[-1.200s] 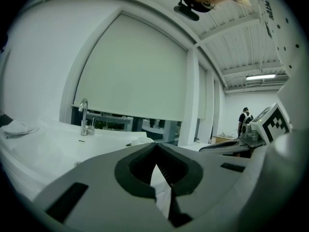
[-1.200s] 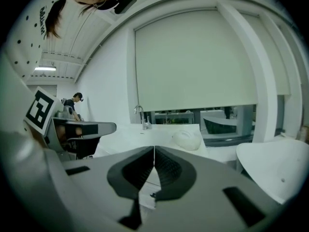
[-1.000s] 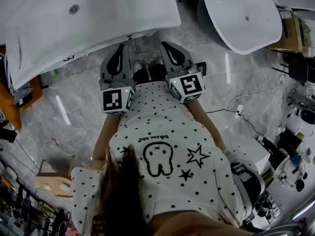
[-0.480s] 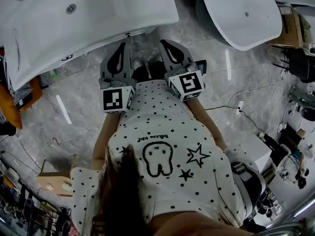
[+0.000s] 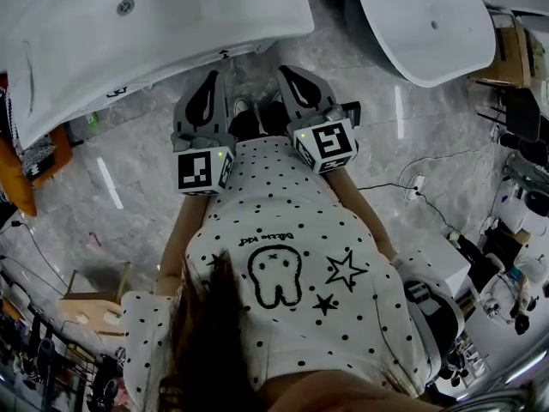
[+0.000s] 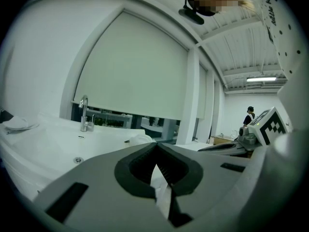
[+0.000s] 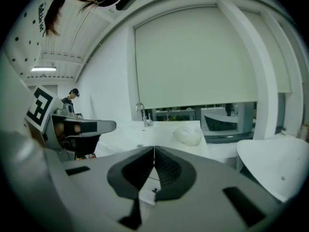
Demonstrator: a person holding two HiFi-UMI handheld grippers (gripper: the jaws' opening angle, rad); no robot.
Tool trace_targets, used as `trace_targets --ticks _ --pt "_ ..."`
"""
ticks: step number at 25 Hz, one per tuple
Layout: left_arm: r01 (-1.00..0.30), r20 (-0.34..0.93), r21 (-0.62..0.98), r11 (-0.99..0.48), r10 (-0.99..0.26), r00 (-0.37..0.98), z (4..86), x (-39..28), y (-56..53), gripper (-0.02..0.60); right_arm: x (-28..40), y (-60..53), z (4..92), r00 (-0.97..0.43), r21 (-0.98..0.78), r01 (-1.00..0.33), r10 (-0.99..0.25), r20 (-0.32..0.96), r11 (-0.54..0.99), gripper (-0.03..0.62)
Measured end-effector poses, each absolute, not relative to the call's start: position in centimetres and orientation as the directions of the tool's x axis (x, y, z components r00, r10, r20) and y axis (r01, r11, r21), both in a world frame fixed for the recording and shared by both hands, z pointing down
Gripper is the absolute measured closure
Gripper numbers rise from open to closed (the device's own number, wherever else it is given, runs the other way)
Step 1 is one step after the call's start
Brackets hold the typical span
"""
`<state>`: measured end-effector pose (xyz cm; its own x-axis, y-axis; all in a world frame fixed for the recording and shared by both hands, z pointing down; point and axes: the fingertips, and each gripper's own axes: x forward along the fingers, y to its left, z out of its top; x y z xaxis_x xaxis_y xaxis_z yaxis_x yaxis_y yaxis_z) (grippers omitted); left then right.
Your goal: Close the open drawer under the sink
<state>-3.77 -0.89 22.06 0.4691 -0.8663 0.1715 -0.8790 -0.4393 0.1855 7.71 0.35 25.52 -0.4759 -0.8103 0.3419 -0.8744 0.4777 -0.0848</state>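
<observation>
The white sink unit (image 5: 171, 24) fills the upper left of the head view, its drain (image 5: 126, 6) near the top. A small dark handle (image 5: 225, 54) shows at its front edge; the drawer below is hidden under the top. My left gripper (image 5: 213, 77) and right gripper (image 5: 287, 72) are held side by side before the person's torso, tips close to that edge, touching nothing. Both are shut with nothing between the jaws. The left gripper view shows shut jaws (image 6: 157, 147) facing the basin and faucet (image 6: 84, 112). The right gripper view shows shut jaws (image 7: 154, 149) likewise.
A second white basin (image 5: 425, 24) stands at the upper right. Grey marble floor (image 5: 129, 170) lies below, with cables (image 5: 412, 187) and equipment (image 5: 506, 281) at the right and clutter at the lower left. A person (image 6: 249, 115) stands far off.
The head view has shifted slightly, so the sink sits a little higher in the frame. Both grippers stay shut in the same place.
</observation>
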Motion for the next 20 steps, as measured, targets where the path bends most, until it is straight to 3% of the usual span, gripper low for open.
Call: trace_targets --ticks 20 --pt "-0.884 0.189 0.213 -0.416 -0.870 0.456 22.84 -4.74 -0.77 0.577 6.84 0.51 26.07 -0.492 -0.091 -0.865 -0.795 0.354 0.494 0.580"
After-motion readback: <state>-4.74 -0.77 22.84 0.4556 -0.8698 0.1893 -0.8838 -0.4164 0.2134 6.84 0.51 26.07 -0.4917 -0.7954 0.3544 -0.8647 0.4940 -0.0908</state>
